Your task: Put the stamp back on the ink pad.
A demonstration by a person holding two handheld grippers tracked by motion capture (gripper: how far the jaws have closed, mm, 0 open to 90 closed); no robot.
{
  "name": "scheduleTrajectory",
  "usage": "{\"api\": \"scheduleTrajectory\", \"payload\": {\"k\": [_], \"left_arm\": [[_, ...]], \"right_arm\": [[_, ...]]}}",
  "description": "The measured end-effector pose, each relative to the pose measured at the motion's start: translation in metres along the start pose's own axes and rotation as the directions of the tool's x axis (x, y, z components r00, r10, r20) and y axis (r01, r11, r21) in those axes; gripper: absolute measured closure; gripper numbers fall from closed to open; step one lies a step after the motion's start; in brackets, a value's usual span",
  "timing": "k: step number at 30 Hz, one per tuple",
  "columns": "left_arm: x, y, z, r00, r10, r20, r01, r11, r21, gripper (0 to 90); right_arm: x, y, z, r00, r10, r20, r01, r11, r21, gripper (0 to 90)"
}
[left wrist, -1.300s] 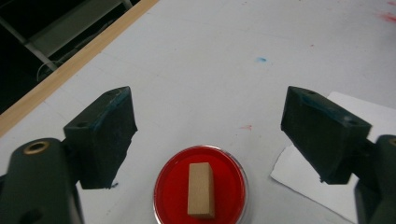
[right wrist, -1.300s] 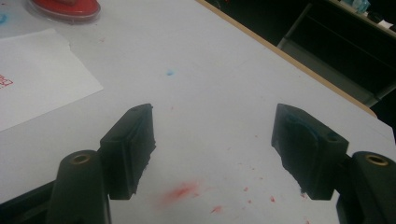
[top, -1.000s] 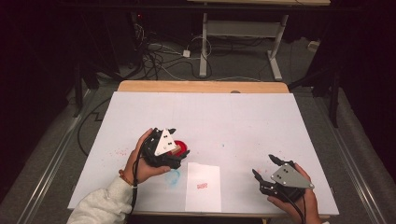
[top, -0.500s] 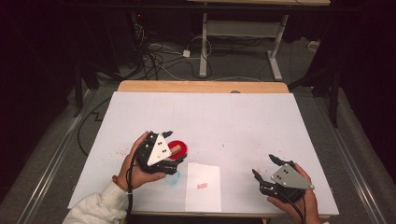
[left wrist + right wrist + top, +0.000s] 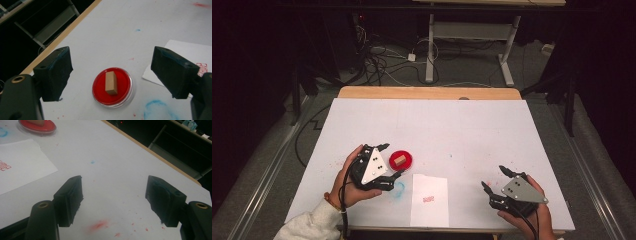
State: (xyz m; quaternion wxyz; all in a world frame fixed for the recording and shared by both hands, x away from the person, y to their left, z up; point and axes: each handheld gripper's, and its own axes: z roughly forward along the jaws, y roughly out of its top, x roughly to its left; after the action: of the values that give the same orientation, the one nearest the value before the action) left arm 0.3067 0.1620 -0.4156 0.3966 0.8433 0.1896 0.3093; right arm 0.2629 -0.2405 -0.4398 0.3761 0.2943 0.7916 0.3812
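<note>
A round red ink pad (image 5: 402,160) (image 5: 112,86) lies on the white table, and a small wooden block stamp (image 5: 399,161) (image 5: 111,83) rests on it. My left gripper (image 5: 391,161) (image 5: 112,75) is open just left of the pad, its jaws wide apart on either side of it and touching nothing. A white sheet of paper (image 5: 430,199) with a red stamped mark (image 5: 428,199) (image 5: 202,69) lies at the front middle. My right gripper (image 5: 497,178) (image 5: 113,195) stands open at the front right, over bare table with nothing between its jaws.
A blue ink smear (image 5: 398,188) (image 5: 156,106) marks the table beside the paper, and red specks (image 5: 98,225) lie under the right gripper. The table's wooden far edge (image 5: 427,93) borders a dark floor with cables and desk legs.
The left gripper has drawn back to the left, off the ink pad, so the pad and the wooden stamp on it now show whole. The right gripper has stayed put.
</note>
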Motion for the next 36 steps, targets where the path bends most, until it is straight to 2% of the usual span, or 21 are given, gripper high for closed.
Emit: {"api": "scheduleTrajectory", "payload": {"k": [14, 25, 30, 36], "left_arm": [[0.001, -0.023, -0.012, 0.9992, -0.022, -0.033, 0.023, 0.9995, 0.022, 16.6], [0.001, -0.046, -0.019, 0.9983, -0.018, -0.055, 0.022, 0.9966, 0.079, 16.6], [0.0, -0.055, -0.023, 0.998, -0.032, -0.054, 0.037, 0.9957, 0.085, 16.6], [-0.001, -0.065, -0.027, 0.9962, -0.045, -0.075, 0.052, 0.9932, 0.104, 16.6]], "right_arm": [[0.001, 0.001, 0.001, 1.0, -0.005, -0.001, 0.005, 1.0, 0.001, 30.3], [0.0, 0.001, 0.003, 1.0, -0.008, 0.001, 0.008, 1.0, 0.006, 30.3], [0.0, 0.0, 0.004, 1.0, -0.009, 0.004, 0.009, 1.0, 0.01, 30.3], [-0.001, 0.001, 0.004, 1.0, -0.003, 0.006, 0.003, 1.0, 0.013, 30.3]]}}
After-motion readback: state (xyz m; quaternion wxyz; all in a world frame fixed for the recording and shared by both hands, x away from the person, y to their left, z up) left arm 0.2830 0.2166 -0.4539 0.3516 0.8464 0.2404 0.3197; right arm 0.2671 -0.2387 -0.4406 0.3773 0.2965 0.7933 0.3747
